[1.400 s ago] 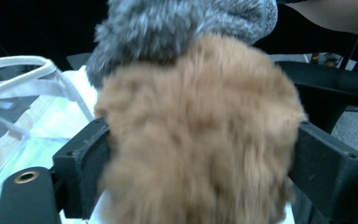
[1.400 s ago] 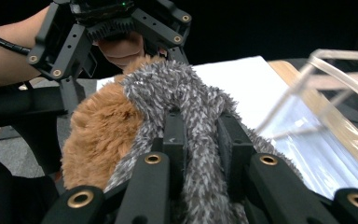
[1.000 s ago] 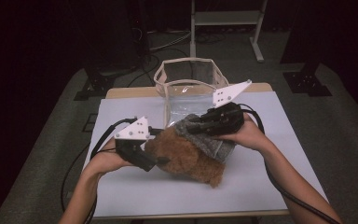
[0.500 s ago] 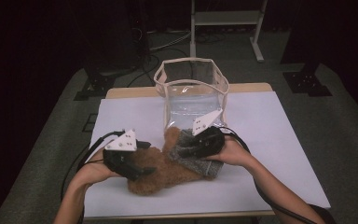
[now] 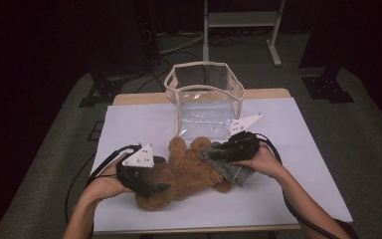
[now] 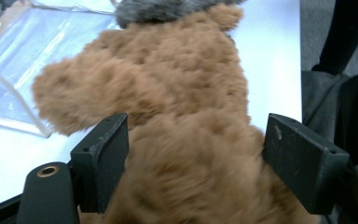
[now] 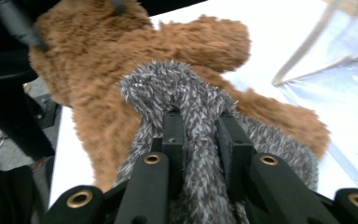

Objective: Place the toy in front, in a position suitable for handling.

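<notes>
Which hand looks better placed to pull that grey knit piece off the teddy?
Right: its tool already pinches the grey knit. The left tool straddles the teddy, steadying it.

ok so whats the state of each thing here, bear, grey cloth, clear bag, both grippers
brown plush teddy bear: lying flat on the white table
grey fuzzy knit cloth: draped on the bear, pinched at one fold
clear plastic bag with beige trim: upright, top open
left gripper: jaws wide, astride the bear's body
right gripper: shut on the grey cloth
</notes>
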`<state>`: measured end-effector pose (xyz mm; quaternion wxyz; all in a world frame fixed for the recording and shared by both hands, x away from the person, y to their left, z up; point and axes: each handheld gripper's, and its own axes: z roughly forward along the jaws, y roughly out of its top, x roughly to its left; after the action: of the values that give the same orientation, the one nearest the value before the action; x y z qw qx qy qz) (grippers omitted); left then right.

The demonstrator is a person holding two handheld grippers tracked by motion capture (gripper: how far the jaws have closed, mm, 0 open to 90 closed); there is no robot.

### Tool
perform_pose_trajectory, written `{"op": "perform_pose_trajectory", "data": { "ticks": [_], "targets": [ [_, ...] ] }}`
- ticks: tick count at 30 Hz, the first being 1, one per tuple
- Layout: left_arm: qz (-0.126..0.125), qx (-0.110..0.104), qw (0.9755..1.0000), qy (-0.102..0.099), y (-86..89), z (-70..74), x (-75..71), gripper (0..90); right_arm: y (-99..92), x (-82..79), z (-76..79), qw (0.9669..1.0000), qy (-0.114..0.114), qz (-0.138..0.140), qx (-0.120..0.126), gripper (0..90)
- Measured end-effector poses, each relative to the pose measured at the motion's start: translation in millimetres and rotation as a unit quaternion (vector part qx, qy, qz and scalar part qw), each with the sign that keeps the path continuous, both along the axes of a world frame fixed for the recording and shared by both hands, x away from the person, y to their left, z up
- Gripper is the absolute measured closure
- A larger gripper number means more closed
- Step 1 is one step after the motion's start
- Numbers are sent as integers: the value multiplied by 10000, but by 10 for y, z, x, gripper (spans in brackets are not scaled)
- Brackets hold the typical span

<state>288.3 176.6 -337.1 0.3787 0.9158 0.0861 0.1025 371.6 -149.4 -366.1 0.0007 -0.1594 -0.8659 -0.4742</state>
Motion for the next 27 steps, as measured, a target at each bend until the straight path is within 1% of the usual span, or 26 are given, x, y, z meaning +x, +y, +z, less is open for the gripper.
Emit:
{"op": "perform_pose_trajectory", "data": {
  "ticks": [2, 4, 6, 7, 11, 12, 13, 14, 15, 16, 17, 18, 19, 21, 23, 25, 26, 27],
  "targets": [
    [-34, 73, 10000, 6, -2, -28, -6, 225, -29, 30, -28, 10000, 31, -70, -19, 747],
    [-39, 234, 9997, -98, 11, -70, 1, 252, -43, 37, -59, 9999, 113, -76, 8, 747],
    [88, 289, 9995, -129, 37, -96, 27, 261, -26, 19, -82, 9999, 166, -3, 37, 748],
    [161, 371, 9990, -172, 54, -108, 44, 275, -7, -1, -84, 9998, 204, 38, 34, 748],
    [497, 602, 9966, -245, 157, -205, 133, 279, 134, -103, -57, 9992, 256, 299, 48, 749],
    [610, 604, 9960, -235, 195, -240, 162, 278, 184, -129, -45, 9989, 248, 405, 66, 749],
    [698, 500, 9961, -175, 239, -268, 193, 276, 241, -160, -33, 9985, 251, 468, 94, 750],
    [773, 347, 9963, -137, 271, -293, 204, 275, 299, -187, -24, 9983, 187, 547, 69, 750],
    [777, 315, 9964, -152, 298, -305, 216, 274, 353, -213, -16, 9982, 137, 589, 21, 750],
    [796, 297, 9963, -160, 312, -307, 224, 266, 393, -228, -10, 9980, 130, 617, 26, 751],
    [795, 301, 9963, -156, 317, -300, 233, 256, 414, -231, -5, 9978, 158, 644, 58, 750],
    [774, 249, 9966, -146, 309, -286, 235, 250, 420, -229, 0, 9978, 168, 640, 67, 750],
    [731, 215, 9970, -163, 298, -272, 237, 246, 404, -216, 8, 9982, 105, 592, 41, 749],
    [595, 160, 9978, -250, 239, -212, 226, 246, 340, -183, 24, 9989, 82, 467, 62, 749],
    [422, 116, 9984, -349, 115, -152, 196, 237, 233, -142, 39, 9992, 110, 361, 160, 748],
    [212, 123, 9988, -422, -46, -109, 154, 215, 130, -112, 40, 9995, 119, 219, 177, 747],
    [103, 127, 9987, -484, -155, -91, 126, 204, 78, -101, 31, 9996, 135, 157, 185, 747],
    [39, 103, 9987, -503, -220, -85, 110, 193, 14, -88, 16, 9997, 129, 94, 207, 747]
  ]
}}
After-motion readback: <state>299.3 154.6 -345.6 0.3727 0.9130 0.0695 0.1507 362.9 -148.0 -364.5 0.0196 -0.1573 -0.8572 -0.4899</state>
